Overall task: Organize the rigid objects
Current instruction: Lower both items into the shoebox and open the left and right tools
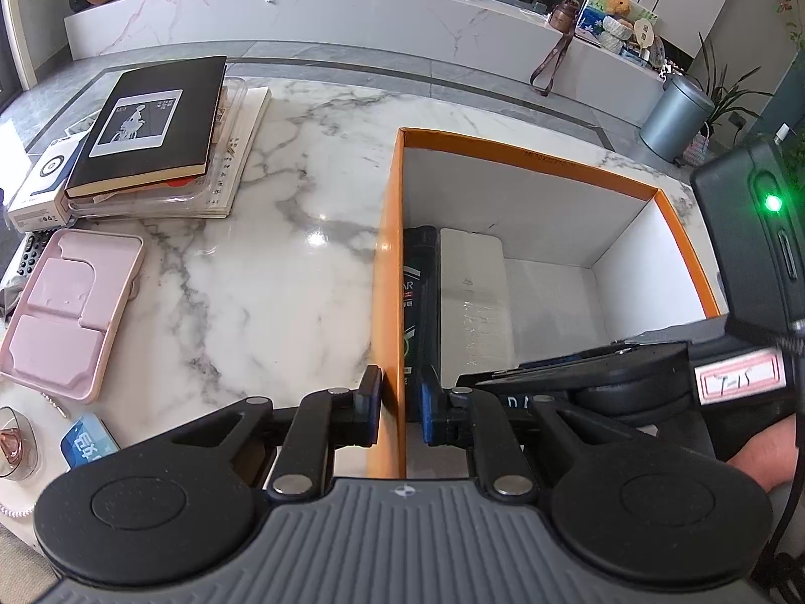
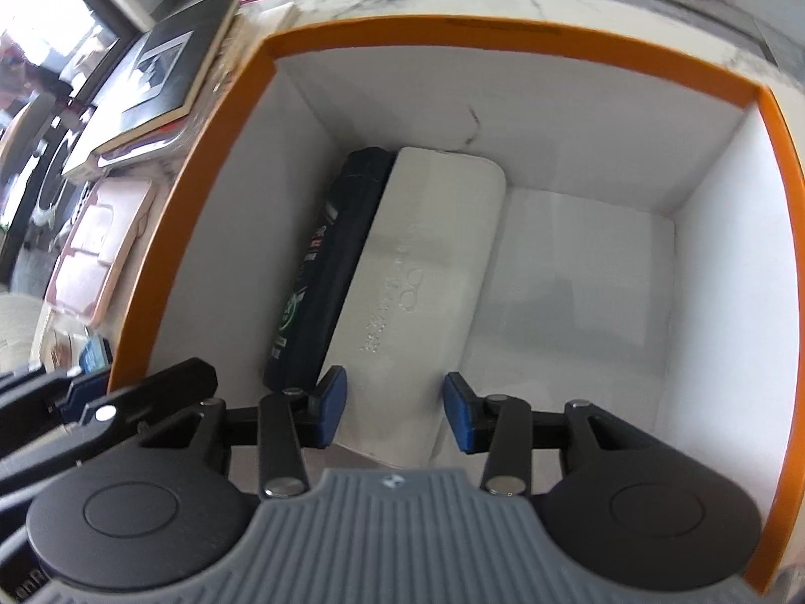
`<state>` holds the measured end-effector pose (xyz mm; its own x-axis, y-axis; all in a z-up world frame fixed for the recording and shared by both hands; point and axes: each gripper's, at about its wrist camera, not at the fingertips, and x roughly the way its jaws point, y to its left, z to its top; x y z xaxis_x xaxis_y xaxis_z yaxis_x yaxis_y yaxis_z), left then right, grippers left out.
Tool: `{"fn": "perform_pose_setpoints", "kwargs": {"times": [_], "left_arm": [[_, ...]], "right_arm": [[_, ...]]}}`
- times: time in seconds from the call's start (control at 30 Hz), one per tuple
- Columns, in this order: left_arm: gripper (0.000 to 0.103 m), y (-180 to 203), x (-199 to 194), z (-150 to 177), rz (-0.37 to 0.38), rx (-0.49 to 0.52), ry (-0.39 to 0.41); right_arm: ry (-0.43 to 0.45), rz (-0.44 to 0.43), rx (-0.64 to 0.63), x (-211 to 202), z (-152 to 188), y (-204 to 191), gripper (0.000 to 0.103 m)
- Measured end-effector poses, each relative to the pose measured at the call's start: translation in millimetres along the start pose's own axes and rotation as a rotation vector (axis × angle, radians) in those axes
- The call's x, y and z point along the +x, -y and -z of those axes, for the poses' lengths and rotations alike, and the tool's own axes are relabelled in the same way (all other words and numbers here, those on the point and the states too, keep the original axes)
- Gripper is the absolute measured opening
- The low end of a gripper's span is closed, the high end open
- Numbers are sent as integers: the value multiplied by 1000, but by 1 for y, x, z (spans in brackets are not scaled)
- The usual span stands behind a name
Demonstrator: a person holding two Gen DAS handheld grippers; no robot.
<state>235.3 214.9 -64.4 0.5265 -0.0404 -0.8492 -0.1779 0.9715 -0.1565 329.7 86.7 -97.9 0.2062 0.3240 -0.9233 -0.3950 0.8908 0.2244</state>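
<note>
An orange box (image 1: 528,151) with white inner walls stands open on the marble table. My left gripper (image 1: 401,405) is shut on the box's near left wall, one pad outside and one inside. A black bottle (image 1: 420,292) lies inside along that wall, and a white rigid case (image 1: 473,292) lies beside it. In the right wrist view, my right gripper (image 2: 395,407) reaches down into the orange box (image 2: 402,30). Its blue pads press on both sides of the white case (image 2: 427,261) at its near end. The black bottle (image 2: 322,272) touches the case's left side.
Left of the box, the marble table (image 1: 276,277) holds a pink tray (image 1: 65,312), a black book (image 1: 151,121) on a stack, a small white box (image 1: 40,186) and a blue packet (image 1: 88,440). The right half of the box floor (image 2: 578,292) is bare. A grey bin (image 1: 674,121) stands beyond.
</note>
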Motion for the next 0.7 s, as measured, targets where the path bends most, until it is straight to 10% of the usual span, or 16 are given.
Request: {"fn": "perform_pose_setpoints", "kwargs": {"times": [0.3, 0.7], "left_arm": [[16, 0, 0, -1, -3, -1, -2], [16, -1, 0, -2, 3, -6, -4]], "right_arm": [[63, -32, -210, -4, -11, -4, 36], [38, -50, -23, 13, -36, 15, 48]]}}
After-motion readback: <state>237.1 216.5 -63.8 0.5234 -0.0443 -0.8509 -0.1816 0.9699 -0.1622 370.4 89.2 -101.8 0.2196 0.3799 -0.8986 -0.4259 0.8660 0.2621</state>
